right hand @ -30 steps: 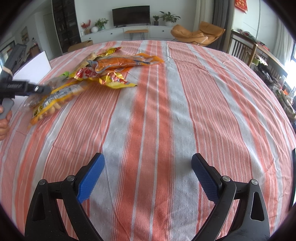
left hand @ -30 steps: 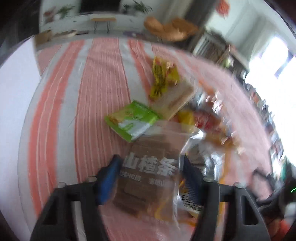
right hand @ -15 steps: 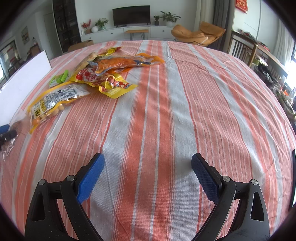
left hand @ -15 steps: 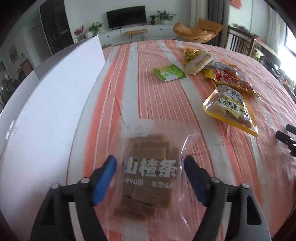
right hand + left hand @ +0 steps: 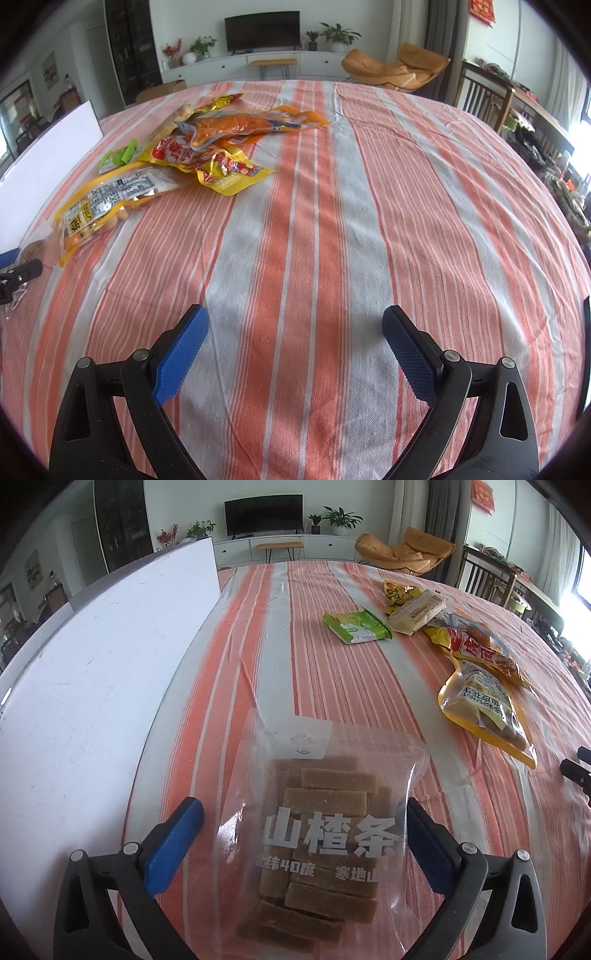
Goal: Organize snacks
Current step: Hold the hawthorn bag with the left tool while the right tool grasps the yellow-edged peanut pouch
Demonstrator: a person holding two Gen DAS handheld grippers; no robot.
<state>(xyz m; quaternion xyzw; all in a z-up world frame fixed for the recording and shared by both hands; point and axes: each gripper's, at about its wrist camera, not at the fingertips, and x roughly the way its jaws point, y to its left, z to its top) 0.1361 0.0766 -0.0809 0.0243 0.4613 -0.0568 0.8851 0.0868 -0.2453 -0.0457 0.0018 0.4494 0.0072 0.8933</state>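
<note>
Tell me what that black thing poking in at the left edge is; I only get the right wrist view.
Observer: That is the left gripper. Its jaws are opening, and a clear bag of brown bars lies between them on the striped cloth.
Visitor: Is anything printed on that bag?
Observer: Yes, large white Chinese characters run across its front.
Visitor: And the white board I see nearby?
Observer: The white board runs along the cloth on the bag's left, from beside the gripper far up the table.
</note>
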